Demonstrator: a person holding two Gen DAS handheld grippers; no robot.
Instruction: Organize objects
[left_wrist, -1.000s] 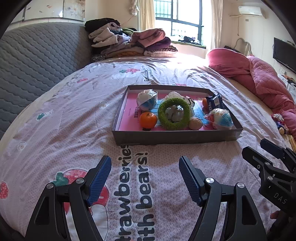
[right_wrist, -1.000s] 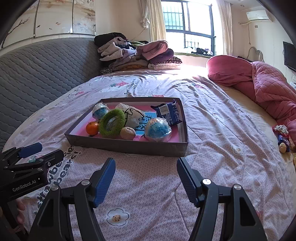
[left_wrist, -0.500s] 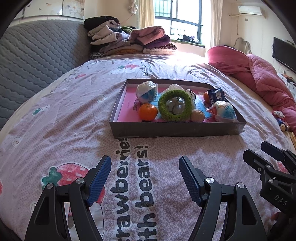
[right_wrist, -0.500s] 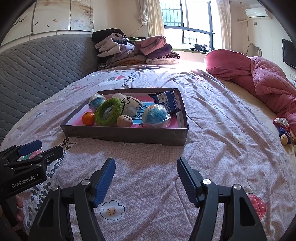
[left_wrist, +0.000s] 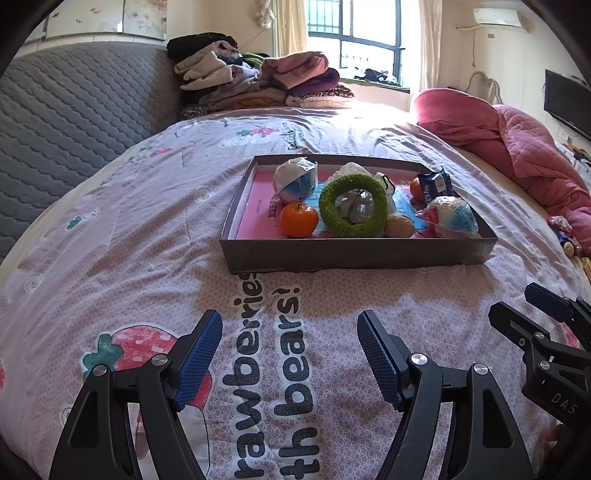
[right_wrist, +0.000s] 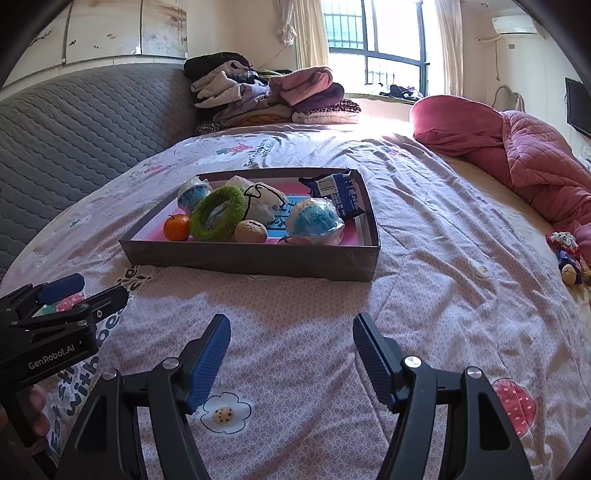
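A shallow grey box (left_wrist: 354, 254) with a pink inside lies on the bed. It holds an orange (left_wrist: 298, 219), a green fuzzy ring (left_wrist: 352, 210), a walnut (left_wrist: 399, 226), two wrapped blue-and-white balls (left_wrist: 295, 180), a white pouch and a blue snack packet (left_wrist: 435, 186). The same box (right_wrist: 251, 258) shows in the right wrist view. My left gripper (left_wrist: 290, 350) is open and empty over the bedsheet, short of the box. My right gripper (right_wrist: 291, 354) is open and empty, short of the box's right corner.
A printed pink bedsheet (left_wrist: 110, 236) covers the bed. A grey quilted headboard (left_wrist: 74, 110) stands at the left, folded clothes (left_wrist: 258, 81) at the back, a red quilt (left_wrist: 517, 147) at the right. Small toys (right_wrist: 567, 254) lie by the right edge.
Both grippers have moved closer to the box, which now looks larger. Both stay open and empty.
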